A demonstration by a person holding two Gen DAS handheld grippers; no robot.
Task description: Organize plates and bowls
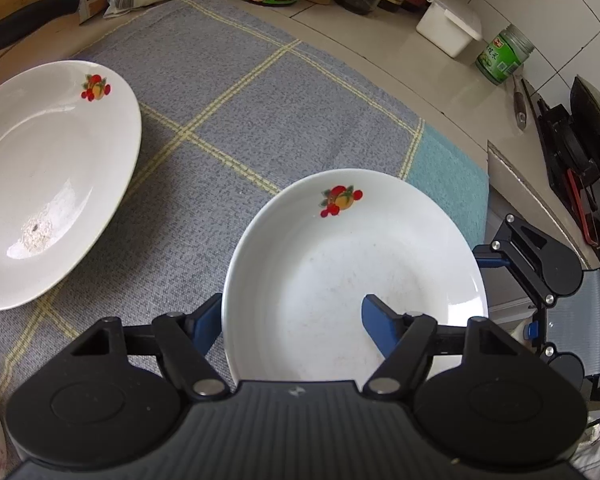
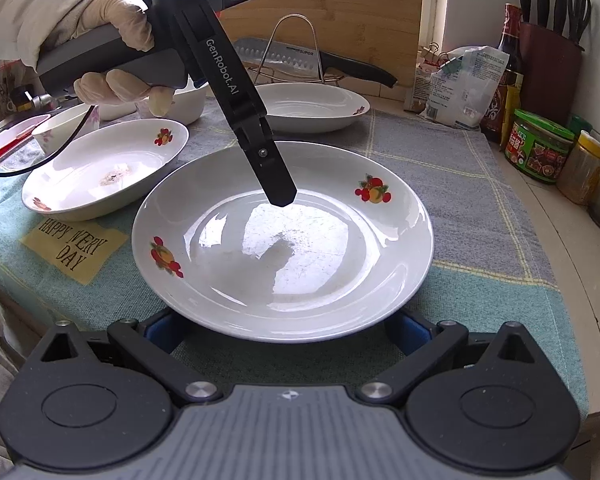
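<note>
A white plate (image 1: 340, 264) with fruit prints lies on the grey checked cloth (image 1: 240, 128). My left gripper (image 1: 292, 308) is shut on its rim, one blue pad outside the edge and the other inside the dish. The right wrist view shows that same plate (image 2: 332, 264) from the opposite side, with a left finger (image 2: 276, 176) reaching down into it. My right gripper (image 2: 286, 332) is open; its blue pads sit wide apart at the plate's near rim, tips hidden beneath it.
A second plate (image 1: 48, 176) lies near the knife rack (image 2: 296, 60), and a stained one (image 2: 104, 168) sits at the left. White bowls (image 2: 180, 100) stand behind a gloved hand (image 2: 112, 40). Jars (image 2: 540, 148) and a knife block (image 2: 552, 68) line the wall; a stove (image 1: 580, 152) is beside the cloth.
</note>
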